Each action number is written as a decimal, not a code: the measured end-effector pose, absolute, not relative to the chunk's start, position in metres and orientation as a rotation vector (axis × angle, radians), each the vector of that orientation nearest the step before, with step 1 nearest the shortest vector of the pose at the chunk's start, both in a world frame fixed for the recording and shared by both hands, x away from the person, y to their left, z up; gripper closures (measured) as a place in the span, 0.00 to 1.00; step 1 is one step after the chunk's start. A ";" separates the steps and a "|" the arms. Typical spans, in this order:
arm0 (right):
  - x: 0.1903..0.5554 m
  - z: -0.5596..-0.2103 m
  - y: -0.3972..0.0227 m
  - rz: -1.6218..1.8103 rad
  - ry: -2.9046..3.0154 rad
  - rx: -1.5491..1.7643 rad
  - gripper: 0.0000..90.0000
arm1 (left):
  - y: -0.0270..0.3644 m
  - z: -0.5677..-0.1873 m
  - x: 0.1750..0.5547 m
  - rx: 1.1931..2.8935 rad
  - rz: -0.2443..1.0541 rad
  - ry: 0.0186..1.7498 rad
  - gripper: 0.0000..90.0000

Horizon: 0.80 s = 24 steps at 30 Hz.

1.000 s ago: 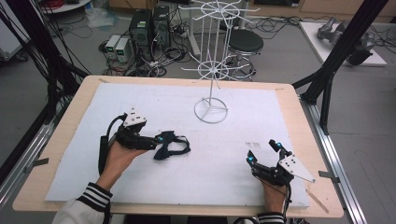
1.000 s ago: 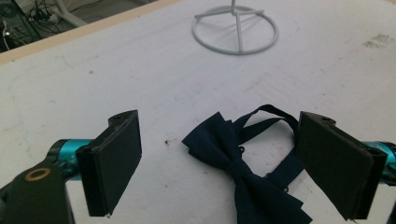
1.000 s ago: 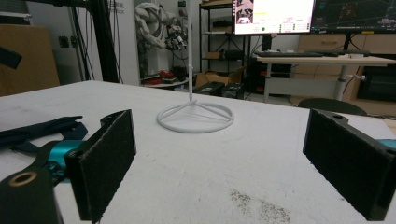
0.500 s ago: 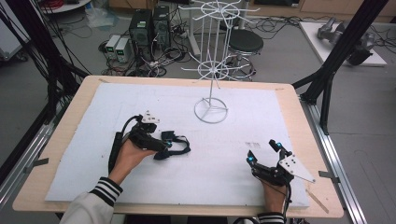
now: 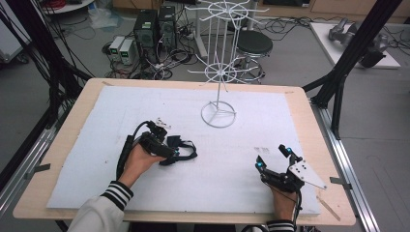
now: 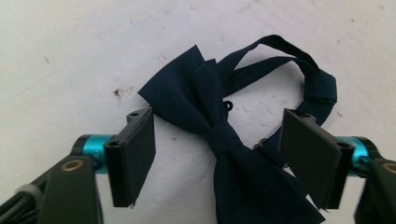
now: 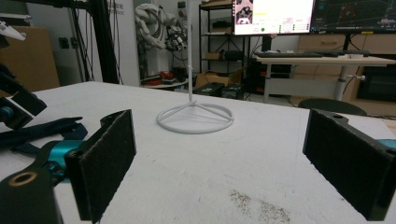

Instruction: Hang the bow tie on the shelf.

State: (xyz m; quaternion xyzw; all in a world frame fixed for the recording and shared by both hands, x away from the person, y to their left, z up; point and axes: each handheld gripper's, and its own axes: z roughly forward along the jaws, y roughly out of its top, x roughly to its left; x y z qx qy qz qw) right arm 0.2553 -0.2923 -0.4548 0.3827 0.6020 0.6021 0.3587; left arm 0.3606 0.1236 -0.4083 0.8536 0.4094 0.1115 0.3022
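Two hand-held claws work over the white foam-covered bench (image 5: 270, 111), and the left one has just made its move. Compared with a second ago, the left claw (image 5: 180, 152) has slid rightward and down onto the dark navy fabric bow tie with its looped neck strap (image 5: 181, 147), which lies left of centre on the bench, near the person's side. Its jaws have just been closing, and the left gripper view shows them spread on either side of the bow tie (image 6: 219, 135), the knot between them; the left pad (image 6: 135, 156) meets the edge of one wing, while the other pad (image 6: 310, 156) stands over the strap, and whether it touches cannot be told. Nothing is pinched yet. By the look of it, a pick-up is about to begin, and the pinch should land on the knot if the closing carries on.

At the near right, the right claw (image 5: 271, 158) rests on the bench in the same place as before, jaws wide apart with nothing between them.

Farther off, centre right, the white wire display stand with a ring base and spoked tiers (image 5: 218, 115) stands upright and bare, with nothing hanging from its arms. No container sits on the bench.
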 end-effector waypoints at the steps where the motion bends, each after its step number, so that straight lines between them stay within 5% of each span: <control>1: 0.255 -0.455 -0.292 1.552 1.552 0.989 0.10 | 0.123 -0.409 0.361 2.261 0.294 1.093 0.33; 24: 0.256 -0.455 -0.293 1.557 1.544 0.995 0.10 | 0.111 -0.412 0.368 2.386 0.272 1.126 0.48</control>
